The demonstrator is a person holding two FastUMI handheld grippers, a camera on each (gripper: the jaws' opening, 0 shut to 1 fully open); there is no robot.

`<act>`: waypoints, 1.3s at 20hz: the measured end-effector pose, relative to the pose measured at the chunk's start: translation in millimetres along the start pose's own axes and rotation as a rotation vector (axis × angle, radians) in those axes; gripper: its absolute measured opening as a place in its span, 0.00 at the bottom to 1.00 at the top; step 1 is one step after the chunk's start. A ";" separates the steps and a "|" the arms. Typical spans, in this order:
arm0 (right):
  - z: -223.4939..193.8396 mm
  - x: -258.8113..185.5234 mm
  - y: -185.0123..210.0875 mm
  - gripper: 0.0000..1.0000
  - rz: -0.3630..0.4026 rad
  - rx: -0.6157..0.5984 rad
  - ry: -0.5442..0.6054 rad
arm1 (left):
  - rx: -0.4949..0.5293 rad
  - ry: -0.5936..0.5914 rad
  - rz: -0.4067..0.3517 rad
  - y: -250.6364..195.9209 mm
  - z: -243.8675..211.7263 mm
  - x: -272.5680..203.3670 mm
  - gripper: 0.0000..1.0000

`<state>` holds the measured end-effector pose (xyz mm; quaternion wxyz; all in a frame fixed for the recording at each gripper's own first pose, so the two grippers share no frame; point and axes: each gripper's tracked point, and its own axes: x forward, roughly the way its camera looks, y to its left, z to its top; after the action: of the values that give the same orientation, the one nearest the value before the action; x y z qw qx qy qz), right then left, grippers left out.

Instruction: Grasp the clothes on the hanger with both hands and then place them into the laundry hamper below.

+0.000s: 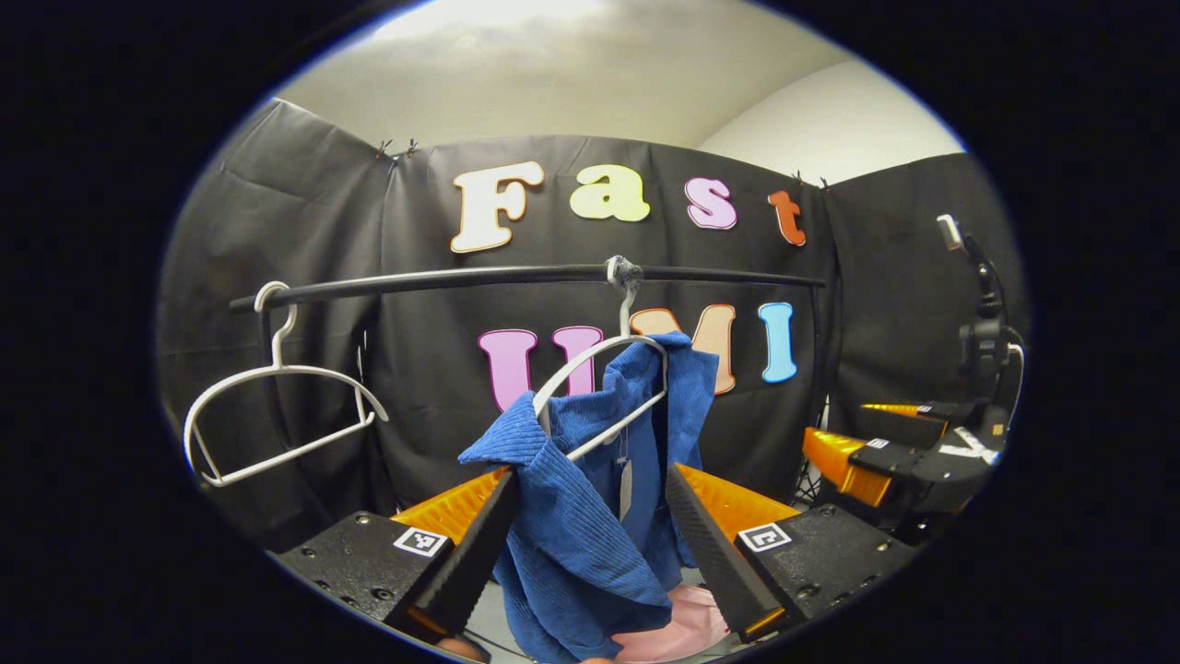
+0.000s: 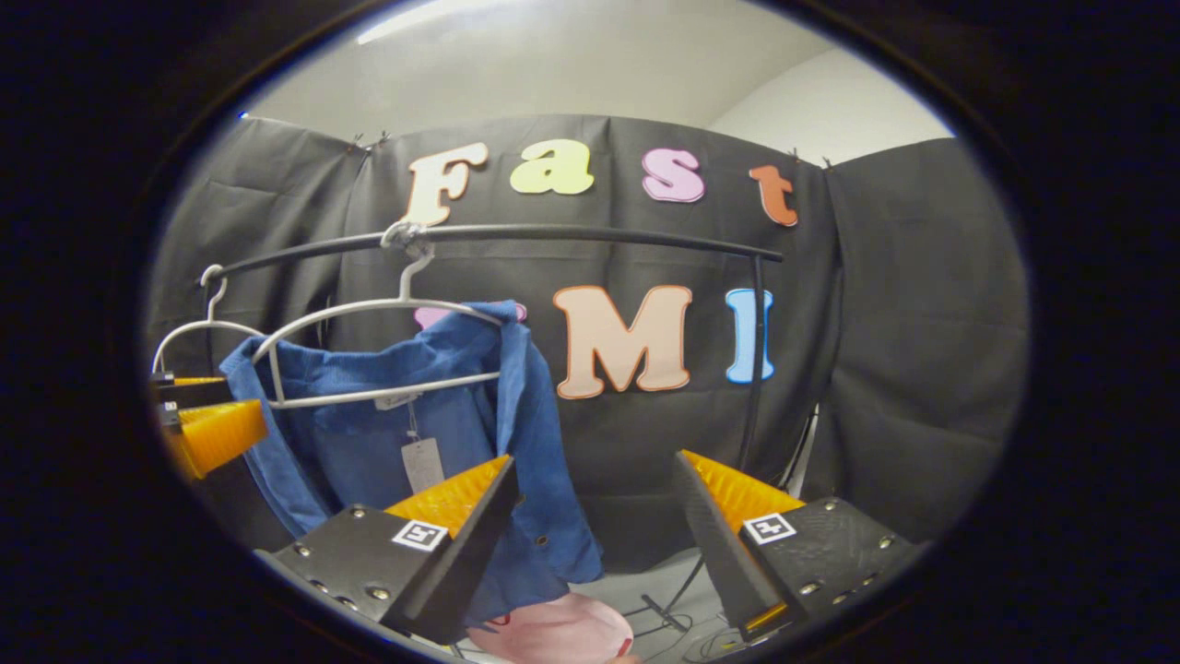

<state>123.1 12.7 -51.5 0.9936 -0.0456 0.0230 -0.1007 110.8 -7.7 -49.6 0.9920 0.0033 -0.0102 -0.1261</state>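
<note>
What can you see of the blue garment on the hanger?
The blue garment is a ribbed, corduroy-like shirt or jacket, draped unevenly on a white hanger hooked on the black rail. One shoulder has slipped off; the collar folds forward. A pale tag dangles inside. It hangs between the open fingers of the left hand-held gripper; contact is unclear. The right hand-held gripper is open beside its hem. Something pink lies below.

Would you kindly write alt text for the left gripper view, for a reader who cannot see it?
A blue garment hangs half off a white hanger on a black rail, between the open fingers of the left gripper. An empty white hanger hangs to the left; the right gripper shows at right.
</note>
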 end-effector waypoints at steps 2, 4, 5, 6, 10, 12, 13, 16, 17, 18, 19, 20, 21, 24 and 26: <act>-6.4 10.3 16.2 1.00 0.058 -0.032 0.002 | 0.014 0.009 0.033 5.7 -6.6 6.7 0.99; -9.9 24.1 26.9 1.00 0.117 -0.047 0.010 | 0.006 0.023 0.087 9.7 -11.6 16.9 0.99; -13.3 32.7 29.6 0.98 0.142 -0.047 0.021 | 0.004 0.037 0.113 12.3 -14.4 19.3 0.96; -14.4 41.1 31.1 1.00 0.165 -0.045 0.025 | 0.008 0.049 0.138 14.7 -17.1 23.3 0.96; -21.3 79.6 39.3 0.97 0.239 -0.020 0.036 | 0.045 0.069 0.247 21.0 -27.8 36.1 0.90; -23.8 95.2 42.0 1.00 0.269 0.001 0.047 | 0.068 0.077 0.285 19.8 -30.8 39.8 0.89; -22.4 102.1 43.9 1.00 0.284 0.013 0.044 | 0.079 0.077 0.302 20.0 -32.8 40.7 0.89; -23.9 119.7 48.1 1.00 0.318 0.032 0.040 | 0.089 0.116 0.349 22.5 -51.9 37.2 0.87; -24.9 124.7 49.8 1.00 0.326 0.033 0.038 | 0.073 0.140 0.352 18.8 -63.4 38.3 0.83; -27.1 130.6 51.2 1.00 0.334 0.034 0.042 | 0.059 0.179 0.360 16.6 -76.8 38.8 0.83; -29.7 135.0 52.7 0.97 0.344 0.037 0.052 | 0.055 0.218 0.383 21.1 -89.1 38.6 0.83; -32.3 138.6 57.0 1.00 0.356 0.042 0.060 | 0.052 0.248 0.407 26.5 -95.7 37.3 0.83; -32.7 142.7 60.5 1.00 0.366 0.044 0.063 | 0.042 0.253 0.424 28.7 -97.4 36.0 0.84; -26.5 149.5 64.9 0.97 0.378 0.044 0.053 | 0.024 0.211 0.430 29.3 -80.5 36.7 0.79; -17.8 152.4 67.3 0.97 0.382 0.044 0.030 | 0.030 0.192 0.422 28.0 -73.5 35.3 0.78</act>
<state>284.6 46.1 -81.2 0.9950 -0.0171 0.0441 0.0884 153.4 10.8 -122.1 0.9926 0.0277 0.0821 0.0852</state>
